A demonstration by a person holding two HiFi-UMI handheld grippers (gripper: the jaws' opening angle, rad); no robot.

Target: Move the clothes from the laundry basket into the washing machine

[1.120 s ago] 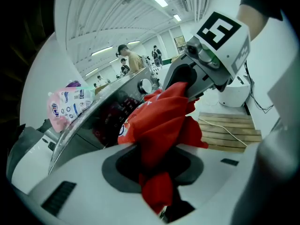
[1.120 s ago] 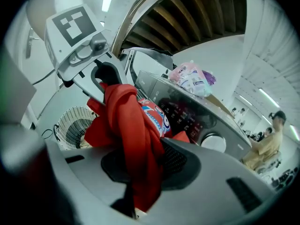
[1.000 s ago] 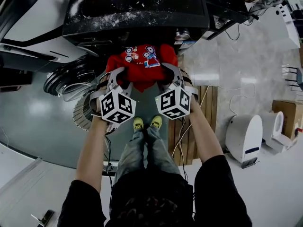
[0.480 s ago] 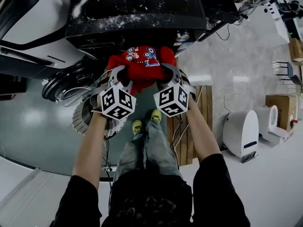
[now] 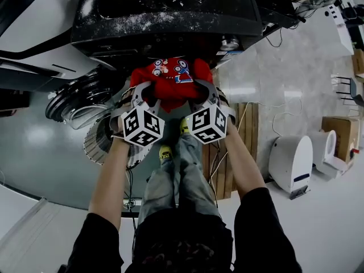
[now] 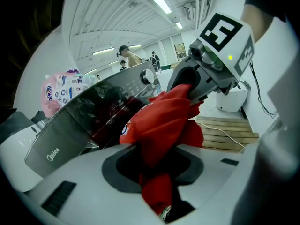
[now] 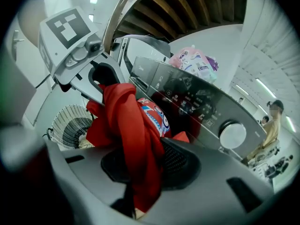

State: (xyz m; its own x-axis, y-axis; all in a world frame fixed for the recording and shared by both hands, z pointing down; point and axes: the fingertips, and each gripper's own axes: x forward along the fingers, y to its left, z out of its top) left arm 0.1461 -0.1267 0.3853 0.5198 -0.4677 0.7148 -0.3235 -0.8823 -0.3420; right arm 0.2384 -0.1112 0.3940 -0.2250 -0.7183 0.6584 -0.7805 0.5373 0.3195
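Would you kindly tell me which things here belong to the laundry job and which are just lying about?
Job in hand:
- red garment, pinched by left gripper and right gripper
- washing machine
- laundry basket

Lying about:
- pink printed bag
- wooden pallet
- white floor unit
- cardboard box

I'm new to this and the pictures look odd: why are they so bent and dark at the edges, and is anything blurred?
Both gripper views: fisheye, so the washing machine panel bows and corners go black. Left gripper view: ceiling lights glare white. Head view: sharp; the glossy floor mirrors lights.
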